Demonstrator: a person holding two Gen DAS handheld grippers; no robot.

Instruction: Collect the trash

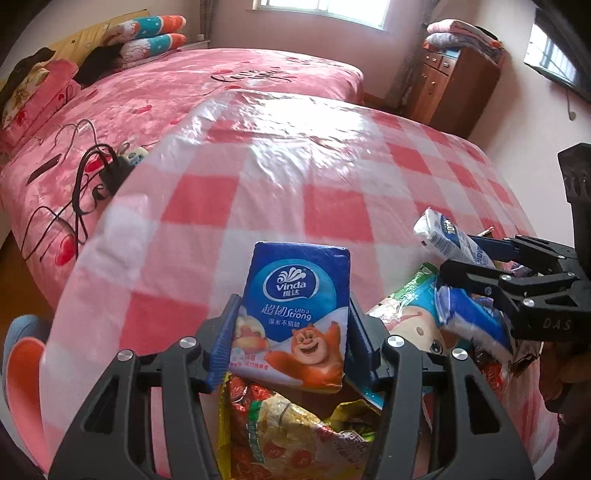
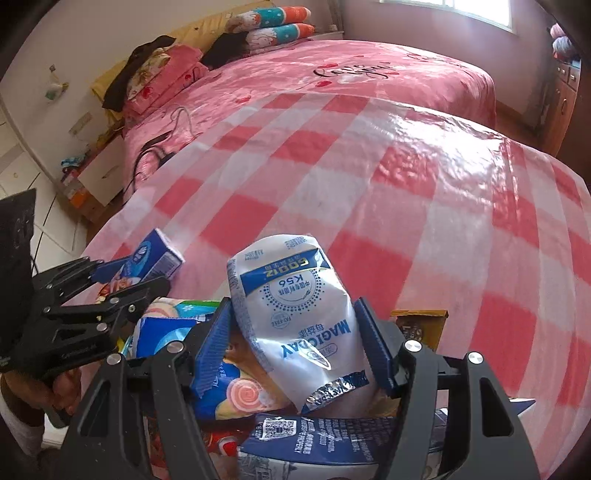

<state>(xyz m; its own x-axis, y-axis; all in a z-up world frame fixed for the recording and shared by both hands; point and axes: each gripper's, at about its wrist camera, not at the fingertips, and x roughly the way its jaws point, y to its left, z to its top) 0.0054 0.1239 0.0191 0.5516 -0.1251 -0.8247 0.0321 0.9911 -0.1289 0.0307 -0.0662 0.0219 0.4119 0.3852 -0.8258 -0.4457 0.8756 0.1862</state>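
While my left gripper (image 1: 293, 325) points down over the near edge of the table, its two blue pads pinch a blue tissue pack (image 1: 295, 317) from either side, so the pack stands upright between them with its cartoon bear facing me. The last of the squeeze looks done, with both pads flat against the pack's sides. My right gripper (image 2: 295, 343) holds a white and blue pouch (image 2: 295, 321) in the same way, one blue pad on each side of it, the pouch tilted and its print upside down from where I look. From the left camera I see that pouch sticking out of the right gripper (image 1: 458, 258) at the right side, well above the heap. Below both grippers lies a pile of wrappers (image 1: 295, 435), red, yellow and blue, at the near edge of the pink and white checked tablecloth (image 1: 295, 166); a brown packet (image 2: 421, 328) sits at the pile's right side. Beyond the table stands a bed (image 1: 184, 85) with a pink cover, with black cables (image 1: 85, 184) lying on its near left part and pillows (image 1: 151, 37) at its far left end. A wooden cabinet (image 1: 450, 85) stands far right, by the wall under the window (image 1: 321, 7).
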